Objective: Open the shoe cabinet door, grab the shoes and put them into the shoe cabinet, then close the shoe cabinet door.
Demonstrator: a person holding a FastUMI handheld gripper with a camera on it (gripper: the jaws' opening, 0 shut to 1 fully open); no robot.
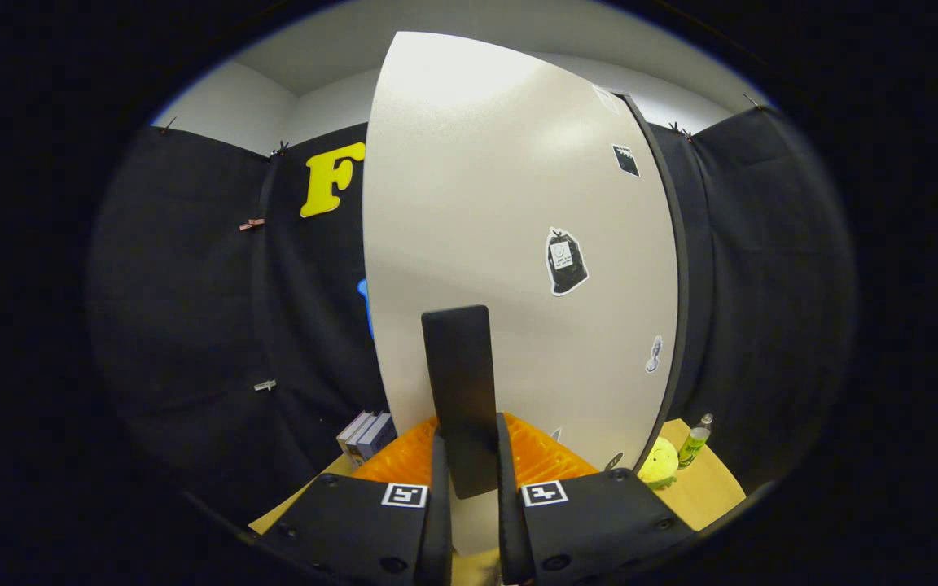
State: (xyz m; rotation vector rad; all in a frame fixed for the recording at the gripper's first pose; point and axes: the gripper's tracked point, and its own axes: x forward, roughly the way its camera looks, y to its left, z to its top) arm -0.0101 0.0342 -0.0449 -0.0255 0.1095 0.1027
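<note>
The shoe cabinet's white door point(510, 203) stands close ahead of me, with a few small stickers on its face. A flat black handle point(458, 382) juts out from the door and runs down between my fingers. My gripper point(469, 443) is shut on this handle, with the orange ribbed fingers point(400, 456) pressing it from both sides. The door's left edge stands out against the black cloth. A dark strip point(675, 268) runs along its right edge. I cannot tell from here how far the door is swung.
The cabinet stands on a wooden table top point(709, 488). Right of the door are a yellow plush toy point(658, 462) and a small green bottle point(694, 442). A few books point(367, 434) stand left of the door, by the cloth wall.
</note>
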